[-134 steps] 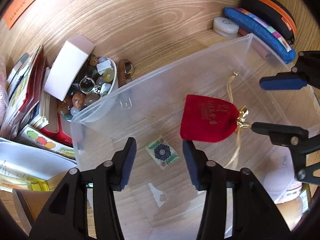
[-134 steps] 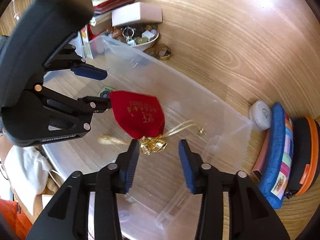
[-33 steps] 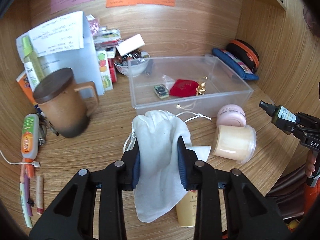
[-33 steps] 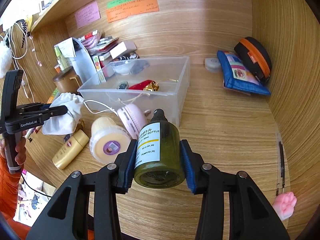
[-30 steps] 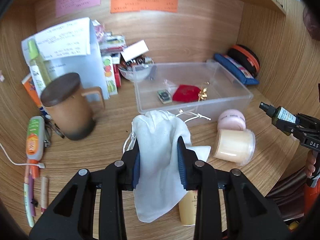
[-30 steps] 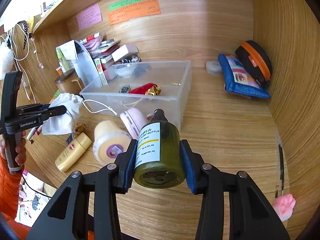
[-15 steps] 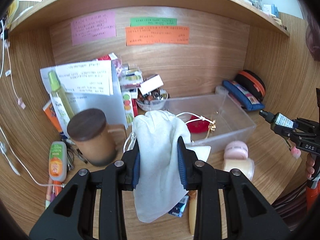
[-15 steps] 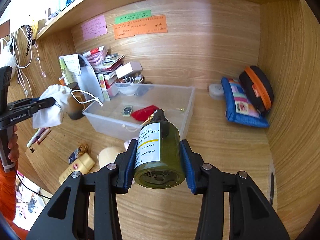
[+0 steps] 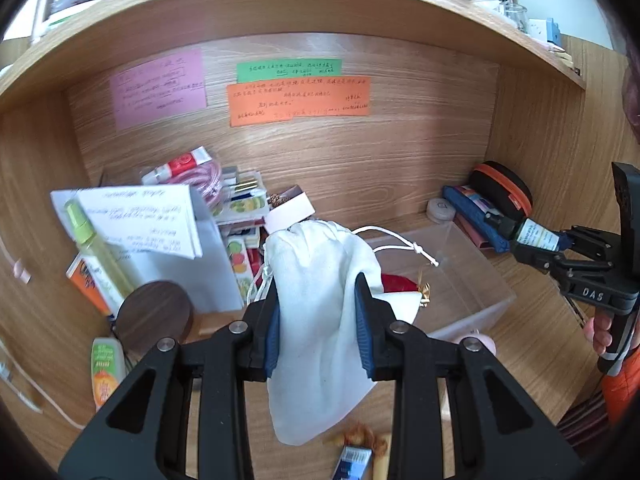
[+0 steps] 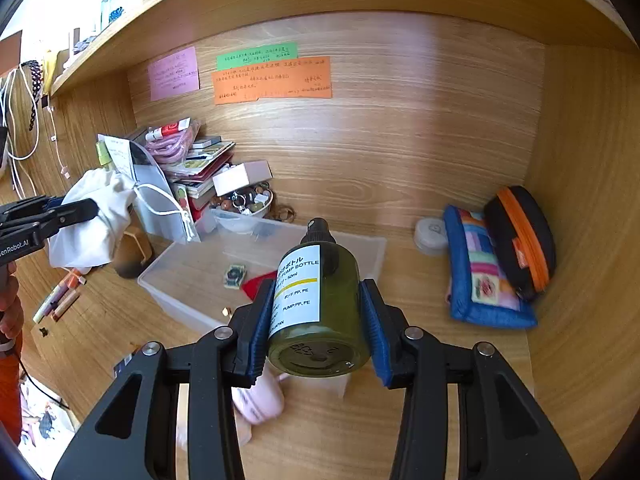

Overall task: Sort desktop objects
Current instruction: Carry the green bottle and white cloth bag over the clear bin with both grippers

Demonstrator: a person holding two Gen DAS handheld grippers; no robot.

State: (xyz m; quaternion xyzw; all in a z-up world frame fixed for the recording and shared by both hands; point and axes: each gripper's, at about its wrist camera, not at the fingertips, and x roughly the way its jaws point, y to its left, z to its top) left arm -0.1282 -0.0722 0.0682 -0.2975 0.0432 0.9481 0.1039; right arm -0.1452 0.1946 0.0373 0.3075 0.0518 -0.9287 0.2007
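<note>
The left gripper is clamped on a limp white cloth bag with a loose drawstring, held up in front of the clear box. The right gripper squeezes a dark green pump bottle with a white label, nozzle pointing away over the box. The bag hides much of the red pouch inside the box.

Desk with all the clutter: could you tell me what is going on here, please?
A person is sorting it with two handheld grippers. The left gripper is shut on a white drawstring pouch, lifted off the desk. The right gripper is shut on a green pump bottle. Both are near a clear plastic bin holding a red pouch.
</note>
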